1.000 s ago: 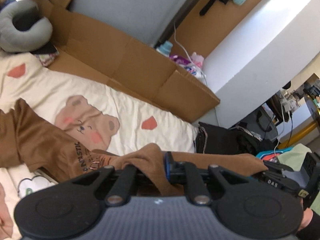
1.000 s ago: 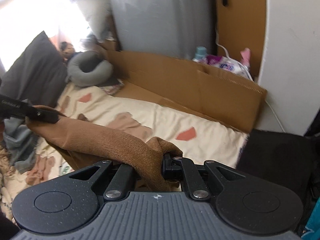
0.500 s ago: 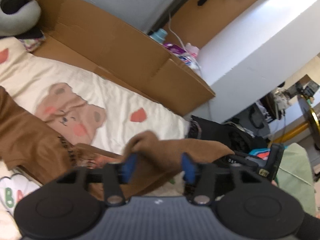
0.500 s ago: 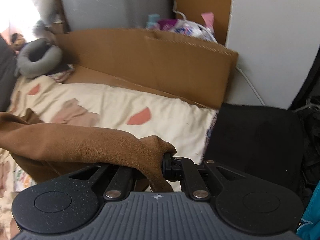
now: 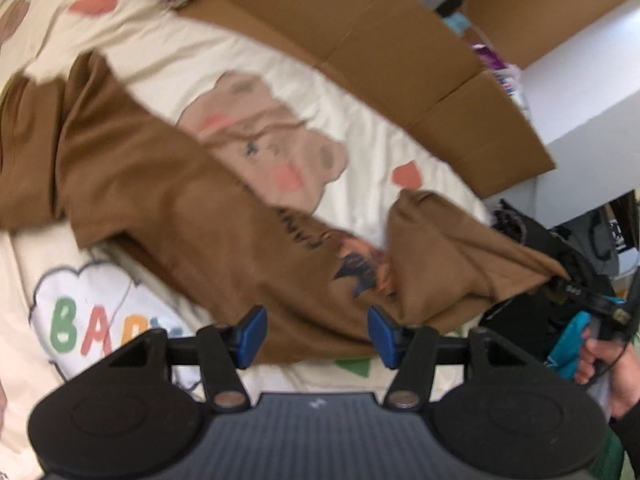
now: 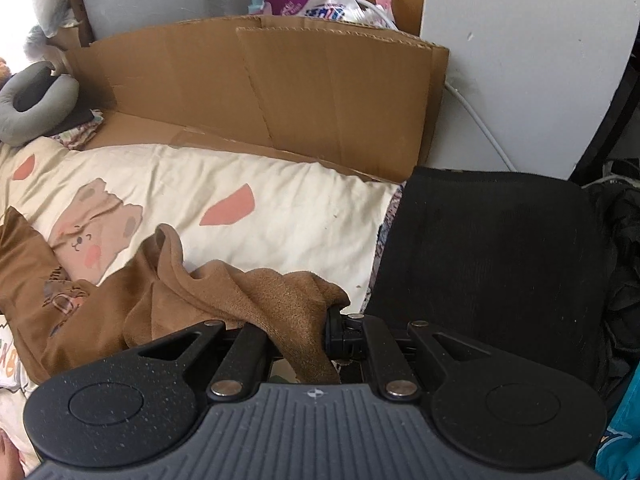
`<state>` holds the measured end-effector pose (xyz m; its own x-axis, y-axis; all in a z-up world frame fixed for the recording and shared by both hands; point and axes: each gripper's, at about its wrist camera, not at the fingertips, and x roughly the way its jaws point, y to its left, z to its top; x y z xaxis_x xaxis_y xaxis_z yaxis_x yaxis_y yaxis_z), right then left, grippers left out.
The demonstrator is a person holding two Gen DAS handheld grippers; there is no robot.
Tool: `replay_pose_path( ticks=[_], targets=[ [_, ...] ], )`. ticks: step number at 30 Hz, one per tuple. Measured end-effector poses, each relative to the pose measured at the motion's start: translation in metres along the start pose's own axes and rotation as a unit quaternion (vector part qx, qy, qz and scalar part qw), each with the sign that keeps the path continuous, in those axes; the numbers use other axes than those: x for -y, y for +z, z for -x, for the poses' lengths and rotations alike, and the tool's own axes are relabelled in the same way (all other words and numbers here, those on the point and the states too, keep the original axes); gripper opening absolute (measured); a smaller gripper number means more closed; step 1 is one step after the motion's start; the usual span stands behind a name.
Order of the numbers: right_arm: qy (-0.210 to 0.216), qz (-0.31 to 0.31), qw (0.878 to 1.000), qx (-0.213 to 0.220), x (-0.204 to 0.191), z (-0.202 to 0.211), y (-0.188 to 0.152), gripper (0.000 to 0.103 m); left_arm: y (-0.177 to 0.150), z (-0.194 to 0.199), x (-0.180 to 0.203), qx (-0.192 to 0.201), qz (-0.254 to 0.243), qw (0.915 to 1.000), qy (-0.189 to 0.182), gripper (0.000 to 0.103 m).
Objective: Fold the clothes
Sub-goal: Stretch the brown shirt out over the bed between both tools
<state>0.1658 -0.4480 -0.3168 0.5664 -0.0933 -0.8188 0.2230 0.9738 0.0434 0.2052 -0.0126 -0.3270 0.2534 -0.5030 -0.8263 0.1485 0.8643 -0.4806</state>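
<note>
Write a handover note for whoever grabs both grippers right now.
Left gripper: jaws open, nothing pinched; the brown shirt lies on the bed just beyond its blue pads.
Right gripper: jaws shut on a bunched edge of the shirt, low over the bear-print sheet near the bed's end, beside the black chair.
Done: the shirt is mostly laid along the sheet, print side up.
Left: the held end is crumpled and one sleeve is skewed; set it down, smooth it flat, then make the folds.

Left gripper [image 5: 316, 332] off lowered shirt [image 5: 168, 200].
</note>
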Motion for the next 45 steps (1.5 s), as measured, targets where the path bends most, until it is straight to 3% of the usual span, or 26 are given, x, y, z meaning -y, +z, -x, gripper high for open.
replay_pose_path(
  ticks=[8,21,22,25,26,36,45],
  targets=[
    [-0.003,-0.003,1.0,-0.007,0.004,-0.008,-0.001,0.006,-0.024,-0.045,-0.027,-0.028,0.045,0.9986,0.01,0.058],
    [0.0,-0.009,1.0,-0.013,0.006,-0.011,-0.003,0.006,-0.031,-0.091,-0.042,-0.031,0.08,0.9963,0.002,0.06],
    [0.0,-0.009,1.0,-0.013,0.006,-0.011,-0.003,0.006,-0.031,-0.092,-0.041,-0.028,0.08,0.9964,-0.001,0.056],
    [0.003,-0.006,1.0,-0.013,0.007,-0.01,-0.003,0.006,-0.03,-0.092,-0.042,-0.027,0.086,0.9958,-0.012,0.007],
    [0.004,-0.005,1.0,-0.013,0.007,-0.009,-0.003,0.006,-0.03,-0.091,-0.043,-0.031,0.09,0.9954,-0.014,0.006],
    [0.019,0.037,0.999,-0.014,0.006,0.015,-0.024,0.006,0.007,-0.011,-0.047,-0.005,0.012,0.9999,0.001,0.004],
    [0.071,0.065,0.995,-0.012,-0.016,0.042,-0.07,0.007,0.036,0.046,-0.041,0.019,-0.04,0.9983,0.038,0.004]
  ],
)
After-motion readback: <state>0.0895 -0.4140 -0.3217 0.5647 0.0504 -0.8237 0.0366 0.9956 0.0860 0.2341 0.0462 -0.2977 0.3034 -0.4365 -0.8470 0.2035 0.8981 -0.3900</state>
